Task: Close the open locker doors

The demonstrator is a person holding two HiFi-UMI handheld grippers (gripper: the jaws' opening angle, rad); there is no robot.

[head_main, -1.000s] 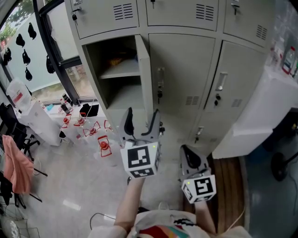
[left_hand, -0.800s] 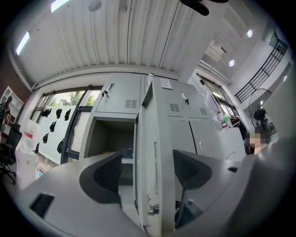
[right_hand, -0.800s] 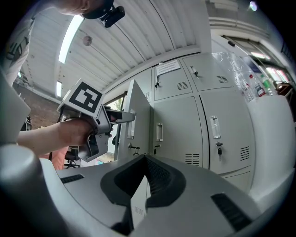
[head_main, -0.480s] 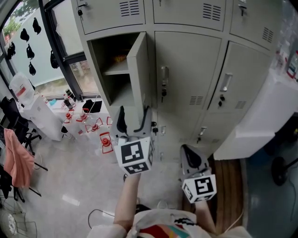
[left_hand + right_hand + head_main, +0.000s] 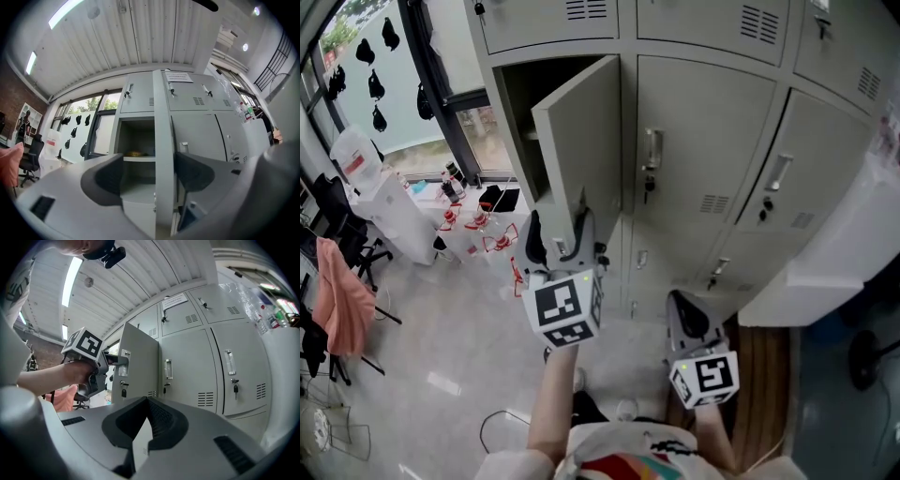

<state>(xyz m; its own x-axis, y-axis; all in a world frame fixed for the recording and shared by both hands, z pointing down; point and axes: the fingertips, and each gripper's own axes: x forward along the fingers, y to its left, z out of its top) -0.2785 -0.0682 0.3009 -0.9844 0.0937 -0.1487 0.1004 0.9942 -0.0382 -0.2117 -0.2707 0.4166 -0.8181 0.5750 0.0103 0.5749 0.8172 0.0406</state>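
One grey locker door (image 5: 581,141) stands half swung, hinged on its right, with the dark compartment (image 5: 520,103) showing behind its left edge. My left gripper (image 5: 558,239) is open at the door's lower free edge. In the left gripper view that edge (image 5: 161,140) runs upright between the jaws of my left gripper (image 5: 149,164), with a gap on both sides. The right gripper view shows the door's outer face (image 5: 140,366) and my left gripper (image 5: 107,361) by its handle. My right gripper (image 5: 684,314) hangs low and shut, holding nothing (image 5: 147,416).
The neighbouring locker doors (image 5: 694,159) are closed. A shelf with a yellow object (image 5: 136,153) sits inside the open compartment. A white cabinet (image 5: 853,244) stands at the right. Red-capped bottles (image 5: 478,234), a white bin (image 5: 394,216) and a chair with pink cloth (image 5: 342,300) are at the left.
The door has swung from edge-on to half closed, its outer face now showing. My left gripper moved left with the door's edge. The right gripper has stayed put.
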